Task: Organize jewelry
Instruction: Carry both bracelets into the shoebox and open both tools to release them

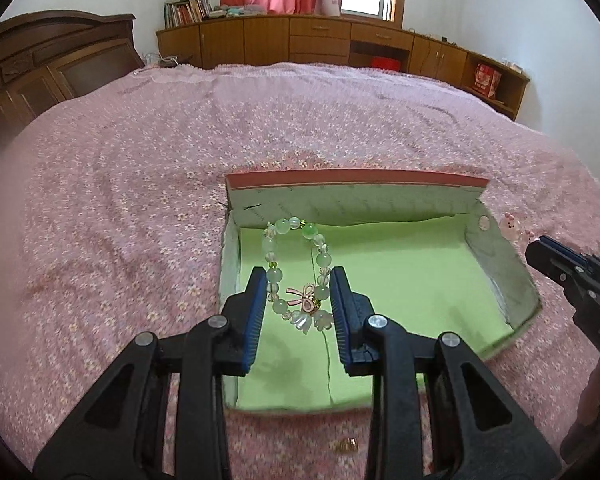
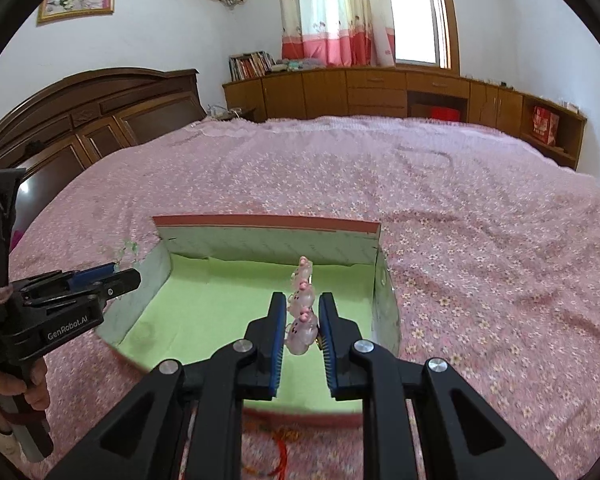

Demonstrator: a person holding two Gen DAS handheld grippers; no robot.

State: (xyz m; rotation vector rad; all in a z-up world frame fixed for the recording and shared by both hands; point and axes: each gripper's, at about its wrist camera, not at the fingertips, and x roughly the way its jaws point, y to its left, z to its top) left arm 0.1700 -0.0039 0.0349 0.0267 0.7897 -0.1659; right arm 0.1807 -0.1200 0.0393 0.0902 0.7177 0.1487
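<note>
A shallow box (image 1: 352,184) with a green lining lies on the pink bed; it also shows in the right wrist view (image 2: 268,222). My left gripper (image 1: 299,276) is shut on a green bead bracelet (image 1: 278,274) with a pink bow charm and holds it over the box's left part. My right gripper (image 2: 302,300) is shut on a pink pig-bead bracelet (image 2: 302,322) and holds it over the box's right part. In the left wrist view the right gripper (image 1: 536,242) and its pig beads (image 1: 511,227) show just past the box's right wall.
A pink flowered bedspread (image 1: 140,200) covers the bed. A small gold piece (image 1: 346,445) lies on it in front of the box. A red cord ornament (image 2: 284,446) lies on the bedspread below my right gripper. A dark headboard (image 2: 100,120) stands at the left, wooden cabinets behind.
</note>
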